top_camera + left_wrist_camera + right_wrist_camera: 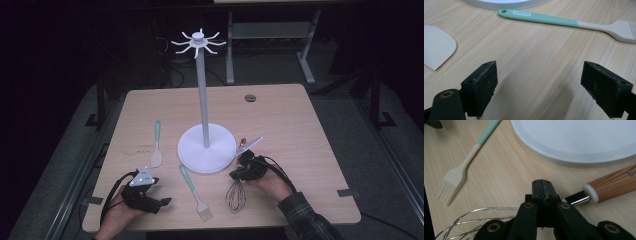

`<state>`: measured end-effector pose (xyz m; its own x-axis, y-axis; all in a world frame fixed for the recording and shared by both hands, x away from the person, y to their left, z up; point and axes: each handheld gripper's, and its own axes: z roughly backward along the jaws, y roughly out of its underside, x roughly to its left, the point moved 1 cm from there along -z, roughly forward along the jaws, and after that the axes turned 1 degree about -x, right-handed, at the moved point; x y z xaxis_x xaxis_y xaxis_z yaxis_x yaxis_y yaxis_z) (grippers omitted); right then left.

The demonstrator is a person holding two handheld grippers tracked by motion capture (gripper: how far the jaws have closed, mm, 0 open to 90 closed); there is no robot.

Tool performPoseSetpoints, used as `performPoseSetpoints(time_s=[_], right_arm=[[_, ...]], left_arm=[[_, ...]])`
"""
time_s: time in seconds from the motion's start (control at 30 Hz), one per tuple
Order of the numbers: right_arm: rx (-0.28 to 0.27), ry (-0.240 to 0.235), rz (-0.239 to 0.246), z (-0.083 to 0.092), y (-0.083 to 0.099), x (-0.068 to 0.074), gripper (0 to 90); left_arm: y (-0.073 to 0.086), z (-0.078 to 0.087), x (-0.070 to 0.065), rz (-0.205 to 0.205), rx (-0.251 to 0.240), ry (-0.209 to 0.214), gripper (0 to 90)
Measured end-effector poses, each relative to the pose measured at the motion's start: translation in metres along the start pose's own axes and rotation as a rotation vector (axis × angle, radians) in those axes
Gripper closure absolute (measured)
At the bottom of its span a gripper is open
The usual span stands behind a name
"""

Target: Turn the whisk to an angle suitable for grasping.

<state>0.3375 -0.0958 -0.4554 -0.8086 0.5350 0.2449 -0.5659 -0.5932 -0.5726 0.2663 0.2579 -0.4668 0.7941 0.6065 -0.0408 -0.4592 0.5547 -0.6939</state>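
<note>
A: What sits on the table (300, 130)?

B: Pale wood-grain top. At centre, a white stand (205, 147): round flat base, thin upright pole, curved hooks fanned out at the top of the frame.

A: And the utensils?

B: Three. A spatula (157, 145) left of the base, mint handle, flat pale blade with a rounded corner. A brush (195, 186) at lower centre, mint handle with a hole at its end, cream neck and flat comb of bristles. A whisk (236, 195) right of it, thin silver wire loops, handle of striped wood grain with a white collar.

A: The left gripper (150, 197)?

B: Lower left of the high view, held low over the table in a hand (116, 212) coming from the bottom edge. In its own view the black, scuffed blocks stand wide apart over bare wood, nothing between them; the brush lies across the top of that frame.

A: The right gripper (541, 187)?

B: In the lower centre of its own view the jaws are pressed together. The whisk's metal neck runs in right beside them, wires at lower left, but I cannot tell whether they pinch it. The right hand (272, 184), in a plaid sleeve (305, 217), angles in from lower right, close to the base.
</note>
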Motion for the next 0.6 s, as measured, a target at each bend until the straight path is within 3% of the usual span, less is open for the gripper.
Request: performPoseSetpoints(time_s=[0.3, 0.6], right_arm=[[0.017, -0.003, 0.008, 0.004, 0.007, 0.001, 90.0], [0.015, 0.008, -0.016, 0.020, 0.022, -0.007, 90.0]], left_arm=[[0.000, 0.000, 0.001, -0.002, 0.001, -0.004, 13.5], [0.000, 0.000, 0.001, -0.001, 0.001, -0.006, 13.5]])
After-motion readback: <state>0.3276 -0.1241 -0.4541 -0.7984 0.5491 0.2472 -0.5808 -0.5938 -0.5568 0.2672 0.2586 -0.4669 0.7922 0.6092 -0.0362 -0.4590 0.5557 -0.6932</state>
